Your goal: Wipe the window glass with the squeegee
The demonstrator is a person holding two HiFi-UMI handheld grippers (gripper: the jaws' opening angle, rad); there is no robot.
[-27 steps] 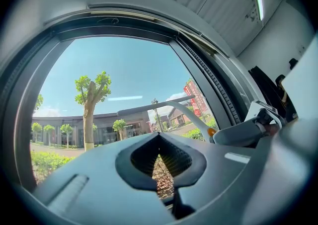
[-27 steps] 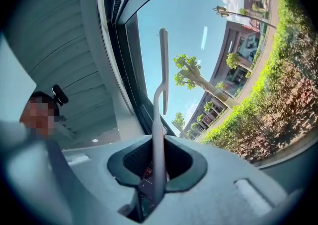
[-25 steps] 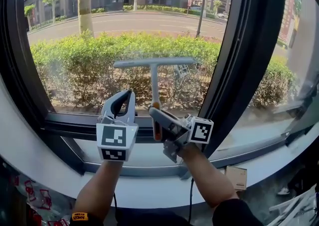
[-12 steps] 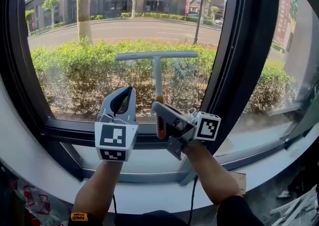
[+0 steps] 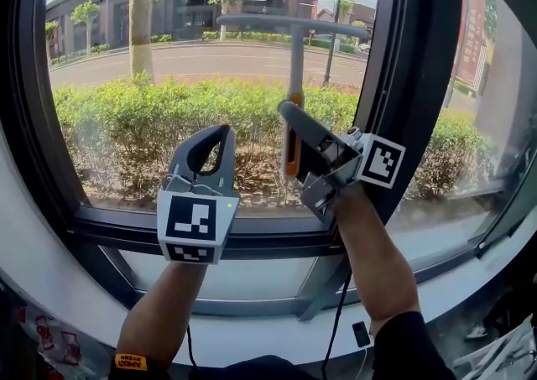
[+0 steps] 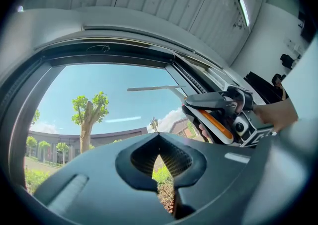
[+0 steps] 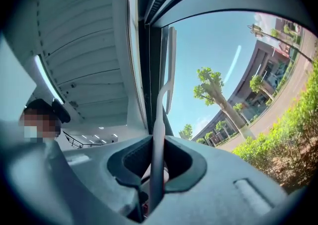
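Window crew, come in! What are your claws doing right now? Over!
Right claw shut on grey T-shaped squeegee with orange grip. Left claw shut, empty, alongside. Blade high at the window glass, right end near the black frame post.

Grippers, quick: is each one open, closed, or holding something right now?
Left gripper: closed, holding nothing.
Right gripper: closed on the squeegee handle.

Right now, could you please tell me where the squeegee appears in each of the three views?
Head view: the squeegee is upper centre, its handle gripped in the right claw.
Left gripper view: centre right, its blade reaching left from the right claw.
Right gripper view: centre, its shaft rising from between the jaws.
Shared landmark: the thick-trunked tree outside.
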